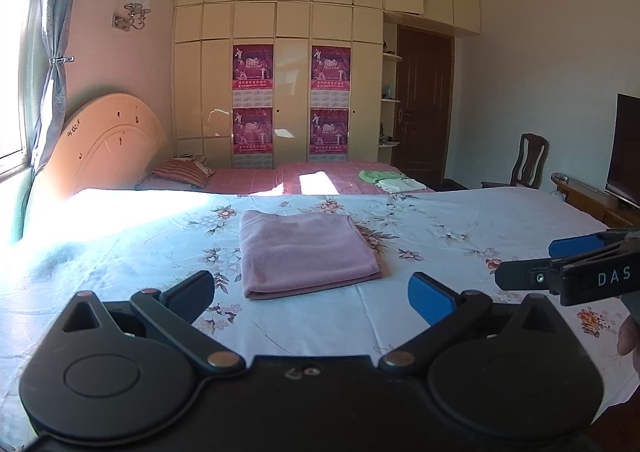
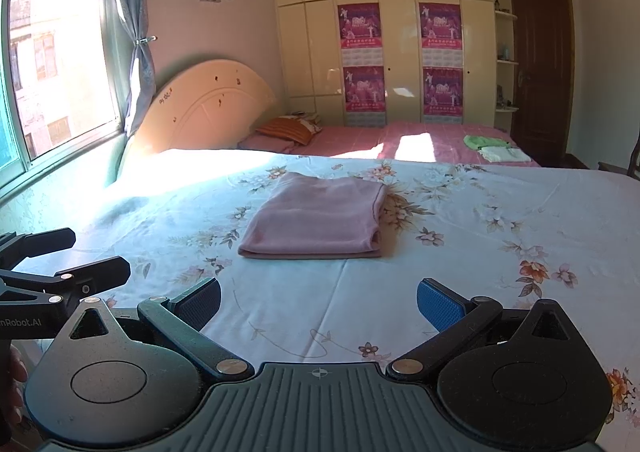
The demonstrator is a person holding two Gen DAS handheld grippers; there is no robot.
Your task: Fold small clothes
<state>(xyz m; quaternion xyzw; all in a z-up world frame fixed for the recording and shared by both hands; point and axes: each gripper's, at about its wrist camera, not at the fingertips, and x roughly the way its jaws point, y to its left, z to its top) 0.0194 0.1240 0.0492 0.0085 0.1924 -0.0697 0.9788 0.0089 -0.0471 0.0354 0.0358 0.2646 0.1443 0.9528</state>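
A pink cloth (image 1: 306,252) lies folded into a neat rectangle on the bed (image 1: 460,220), on a pale sheet printed with flowers, about midway across it and back from the near edge; its folded edge faces the near edge and its right side shows the stacked layers. The left claw (image 1: 312,294) hangs above the sheet near the near edge, its two fingers spread wide with nothing between them, the cloth just beyond them and untouched. The right claw (image 2: 318,302) stands likewise, fingers spread wide and empty, short of the cloth's near edge. In the left wrist view the right claw reaches in from the right edge of the picture, above the sheet and well apart from the cloth; in the right wrist view the left claw shows at the left edge, also clear of the cloth. Strong sunlight washes out the sheet toward the left side of the bed, by the window (image 2: 48,52). Farther back, on a pink bedspread (image 2: 420,140), a striped pillow (image 2: 288,129) lies near the curved headboard (image 2: 208,104), and a green cloth (image 2: 482,141) and a pale folded cloth (image 2: 504,154) sit touching each other near the far right corner. Wardrobe doors (image 2: 400,52) with magenta posters stand behind the bed.
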